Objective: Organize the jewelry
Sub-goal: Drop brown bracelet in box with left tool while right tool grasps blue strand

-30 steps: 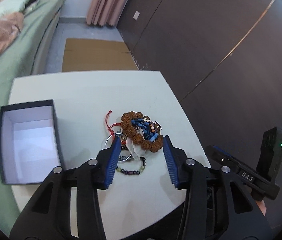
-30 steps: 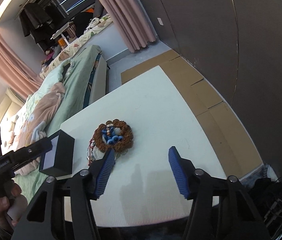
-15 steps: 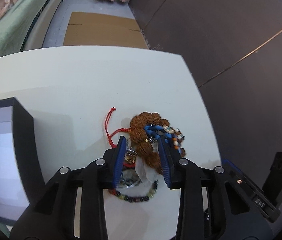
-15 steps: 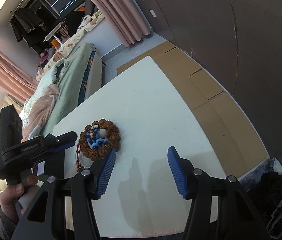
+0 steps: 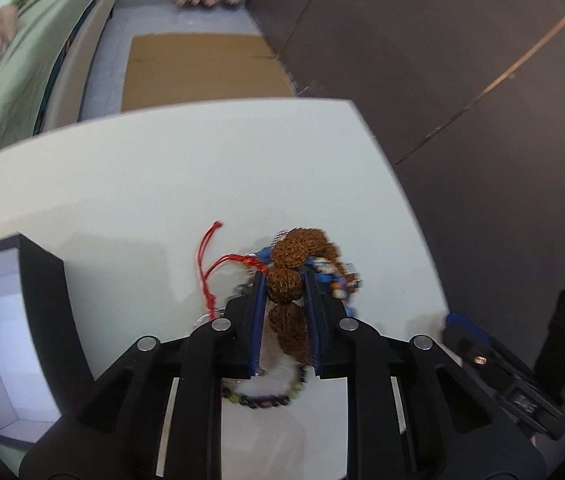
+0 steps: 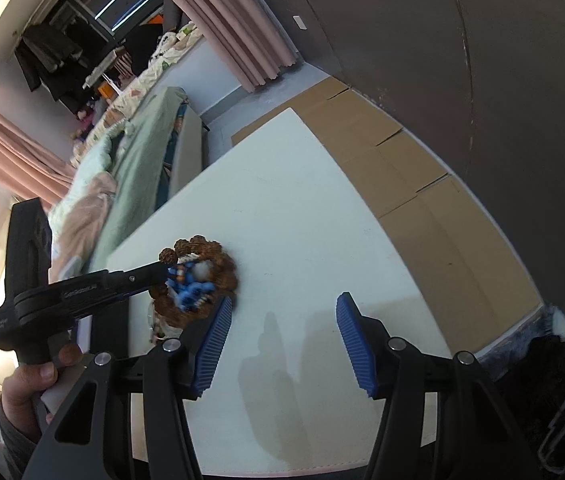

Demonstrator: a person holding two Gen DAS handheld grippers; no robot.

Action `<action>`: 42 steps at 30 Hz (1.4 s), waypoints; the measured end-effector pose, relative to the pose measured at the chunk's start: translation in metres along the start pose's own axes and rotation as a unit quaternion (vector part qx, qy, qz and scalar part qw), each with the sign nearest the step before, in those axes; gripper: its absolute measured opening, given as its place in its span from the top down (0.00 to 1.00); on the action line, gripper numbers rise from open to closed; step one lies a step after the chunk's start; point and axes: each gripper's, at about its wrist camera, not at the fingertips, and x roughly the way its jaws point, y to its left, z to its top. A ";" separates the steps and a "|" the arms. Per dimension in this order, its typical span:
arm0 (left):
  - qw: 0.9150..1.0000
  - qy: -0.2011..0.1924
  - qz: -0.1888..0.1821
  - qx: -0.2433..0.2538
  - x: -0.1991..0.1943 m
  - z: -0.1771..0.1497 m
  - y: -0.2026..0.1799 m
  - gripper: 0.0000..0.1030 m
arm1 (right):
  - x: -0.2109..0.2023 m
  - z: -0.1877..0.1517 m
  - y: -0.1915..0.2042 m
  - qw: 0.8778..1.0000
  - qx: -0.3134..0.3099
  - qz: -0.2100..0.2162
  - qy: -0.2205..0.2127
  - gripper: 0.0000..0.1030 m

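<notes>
1. The left gripper [image 5: 284, 292] points steeply down at a heap of jewelry near the right side of the white desk [image 5: 162, 184].
2. Its jaws have just been closing and now press on the brown bracelet of large knobbly seed beads [image 5: 287, 280], with one bead pinched between the blue ribbed pads [image 5: 259, 312] and more beads running back between the fingers.
3. The far part of that bracelet looks blurred, and a tangle of blue beaded strands [image 5: 332, 280] clings to its right side.
4. A red knotted cord [image 5: 212, 264] trails from the heap to the left and lies on the desk.
5. A string of small dark and green beads [image 5: 270, 398] lies on the desk beneath the left gripper's fingers, close to the near edge.
6. An open black box with a white lining [image 5: 10, 336] stands on the desk at the left, apart from the heap.
7. In the right wrist view the left gripper [image 6: 162, 272] reaches in from the left onto the same brown bracelet [image 6: 218, 264], and a hand [image 6: 30, 392] holds its handle at the lower left.
8. The right gripper [image 6: 282, 340] hovers over bare desk just right of the heap, jaws wide apart with nothing between them.
9. Flattened brown cardboard [image 6: 422, 184] covers the floor beyond the desk, and a bed with green bedding [image 6: 130, 168] stands to the left.
</notes>
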 end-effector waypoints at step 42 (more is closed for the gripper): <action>0.986 -0.142 0.024 -0.080 -0.168 -0.022 0.078 0.82 | 0.064 0.041 0.060 0.994 -0.074 -0.075 0.030 0.47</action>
